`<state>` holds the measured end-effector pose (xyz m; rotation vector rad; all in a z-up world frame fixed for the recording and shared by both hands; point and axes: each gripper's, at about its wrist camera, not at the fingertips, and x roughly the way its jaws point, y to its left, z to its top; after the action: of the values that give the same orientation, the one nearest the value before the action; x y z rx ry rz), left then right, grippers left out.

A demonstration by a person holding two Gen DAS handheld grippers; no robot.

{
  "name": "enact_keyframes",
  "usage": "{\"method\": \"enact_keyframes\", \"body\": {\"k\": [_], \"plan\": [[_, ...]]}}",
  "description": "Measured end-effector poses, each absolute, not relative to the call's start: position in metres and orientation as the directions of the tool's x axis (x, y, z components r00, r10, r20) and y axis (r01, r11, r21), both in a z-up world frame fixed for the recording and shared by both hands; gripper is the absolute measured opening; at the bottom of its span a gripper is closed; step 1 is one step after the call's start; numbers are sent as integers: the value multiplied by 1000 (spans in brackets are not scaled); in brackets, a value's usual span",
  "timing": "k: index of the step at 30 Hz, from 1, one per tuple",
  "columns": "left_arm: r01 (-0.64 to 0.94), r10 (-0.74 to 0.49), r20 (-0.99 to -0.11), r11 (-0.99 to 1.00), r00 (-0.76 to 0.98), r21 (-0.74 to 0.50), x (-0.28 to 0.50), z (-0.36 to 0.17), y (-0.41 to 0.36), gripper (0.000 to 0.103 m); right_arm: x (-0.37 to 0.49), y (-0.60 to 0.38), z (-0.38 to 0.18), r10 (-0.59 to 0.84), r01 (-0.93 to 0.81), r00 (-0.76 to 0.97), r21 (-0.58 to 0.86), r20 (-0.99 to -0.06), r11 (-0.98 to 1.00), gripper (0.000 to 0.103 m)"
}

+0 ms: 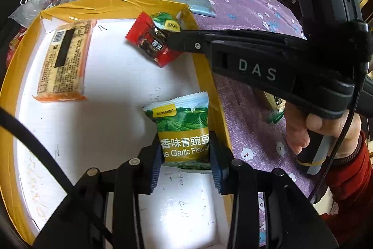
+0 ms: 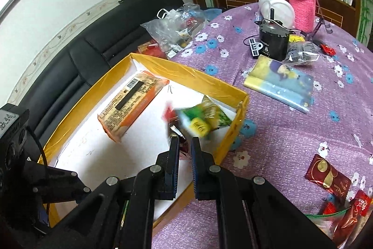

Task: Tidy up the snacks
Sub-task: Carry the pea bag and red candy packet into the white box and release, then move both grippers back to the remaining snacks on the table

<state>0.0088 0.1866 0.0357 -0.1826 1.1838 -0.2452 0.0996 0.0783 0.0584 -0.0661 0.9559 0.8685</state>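
left gripper (image 1: 186,151) clamped on green pea packet (image 1: 184,130) over yellow box (image 1: 209,76); right gripper (image 1: 166,36) pinching red packet (image 1: 151,39) ahead; orange packet (image 1: 63,60) boxed; red snacks (image 2: 328,174) remaining on table

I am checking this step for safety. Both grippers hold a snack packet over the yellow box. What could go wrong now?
1. The left gripper holds the green pea packet right beside the box wall; the packet could catch on it.
2. The right gripper pinches the red packet only at one edge, so it may slip and fall.
3. The red packet hangs near a second green packet in the corner; the two could pile up.
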Motion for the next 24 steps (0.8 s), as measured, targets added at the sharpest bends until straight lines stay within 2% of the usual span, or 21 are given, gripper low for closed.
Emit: {"method": "enact_keyframes", "body": {"k": [4,6,8,10,11,12,13,14,15,19,24], "plan": [[97,-271,-889,963,370,-253,7,38,185,40,99,75,60,630,-670,273,326,-727,667,8],[94,-259,-887,966,383,-241,6,39,185,45,98,72,62,636,-666,276,334,-721,667,9],[83,-215,-889,977,404,-198,4,42,184,60,95,66,66,642,-662,282,340,-713,668,9],[71,-178,-886,984,429,-163,1,44,184,65,93,60,70,647,-660,291,342,-705,669,11],[68,-170,-884,985,435,-156,0,45,183,67,91,57,73,648,-658,299,341,-700,672,17],[63,-159,-883,987,442,-147,-1,46,183,68,89,53,75,648,-655,310,338,-695,676,27],[56,-146,-882,989,449,-135,-2,47,183,72,88,49,78,649,-653,320,336,-691,679,33],[48,-126,-880,992,458,-117,-3,48,182,77,87,44,81,649,-650,333,332,-684,684,43],[43,-108,-879,994,465,-99,-4,49,181,79,86,40,83,649,-647,344,330,-679,687,48],[32,-74,-875,997,478,-67,-8,50,179,81,80,24,92,654,-643,368,327,-661,693,58],[14,-42,-873,999,486,-41,-11,51,177,83,71,5,100,652,-643,402,309,-642,701,79]]}}
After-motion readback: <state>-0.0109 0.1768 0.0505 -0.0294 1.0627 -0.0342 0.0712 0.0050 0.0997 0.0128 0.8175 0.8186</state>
